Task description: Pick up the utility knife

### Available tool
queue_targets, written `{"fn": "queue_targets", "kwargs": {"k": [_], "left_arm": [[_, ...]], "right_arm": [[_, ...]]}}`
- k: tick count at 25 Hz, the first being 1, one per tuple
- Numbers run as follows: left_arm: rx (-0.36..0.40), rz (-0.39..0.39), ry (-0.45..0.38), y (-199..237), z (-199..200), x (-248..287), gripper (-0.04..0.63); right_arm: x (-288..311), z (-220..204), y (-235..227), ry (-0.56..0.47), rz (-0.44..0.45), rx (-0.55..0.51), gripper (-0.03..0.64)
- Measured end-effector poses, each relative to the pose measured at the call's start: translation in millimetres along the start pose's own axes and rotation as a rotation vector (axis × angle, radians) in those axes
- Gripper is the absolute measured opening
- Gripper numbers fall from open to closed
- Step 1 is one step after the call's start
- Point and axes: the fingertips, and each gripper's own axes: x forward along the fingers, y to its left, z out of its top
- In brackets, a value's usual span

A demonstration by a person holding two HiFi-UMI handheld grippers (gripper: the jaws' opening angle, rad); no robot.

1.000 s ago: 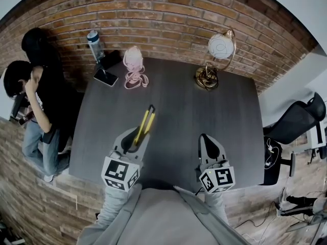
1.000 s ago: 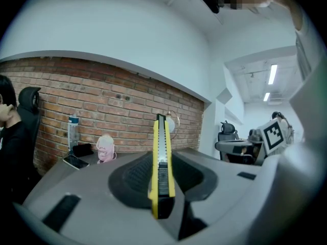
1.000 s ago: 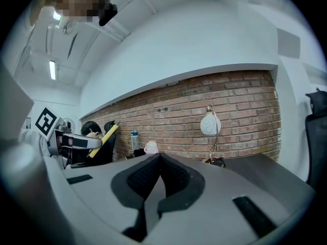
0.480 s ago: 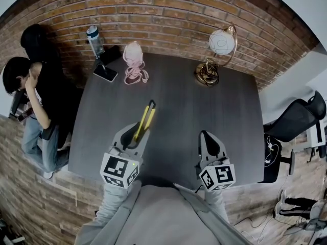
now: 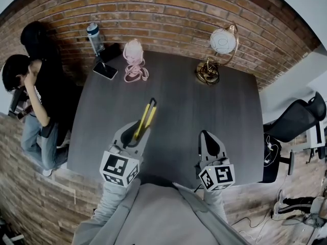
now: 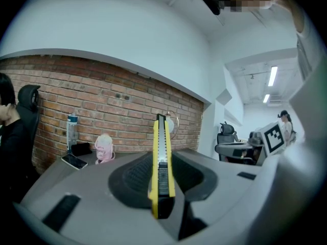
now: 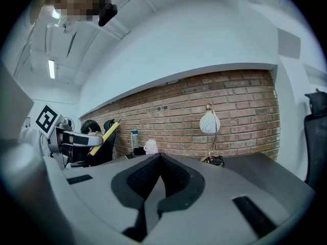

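Left gripper view: L claw (image 6: 160, 163) clamped on utility knife (image 6: 162, 137); R claw (image 7: 160, 160) pinched together, empty.

utility knife (image 5: 144, 120): yellow-black | table (image 5: 204, 111): dark grey | wall (image 5: 168, 19): red brick | lamp (image 5: 223, 41): white globe

No legible text, brand name, number or label can be read in any view. The only sign-like graphics are black-and-white square coded patterns. They stand on the left marker cube (image 5: 120, 170) behind the left claw (image 5: 137, 134) and on the right marker cube (image 5: 216, 177) behind the right claw (image 5: 206, 137), and they carry no letters or digits. Any print on the bottle (image 5: 95, 39) at the far corner of the surface (image 5: 204, 111) is too small to read. The yellow body of the utility knife (image 6: 161, 167) shows no readable marking.
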Motion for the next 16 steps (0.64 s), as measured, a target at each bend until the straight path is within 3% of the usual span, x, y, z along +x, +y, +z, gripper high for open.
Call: {"fn": "queue_targets", "kwargs": {"k": [16], "left_arm": [[0.087,-0.014,0.019,-5.1,1.5,1.2,0.123]], "right_arm": [[-3.9,1.9,1.9,-0.003,0.005,-0.003,0.017]]}}
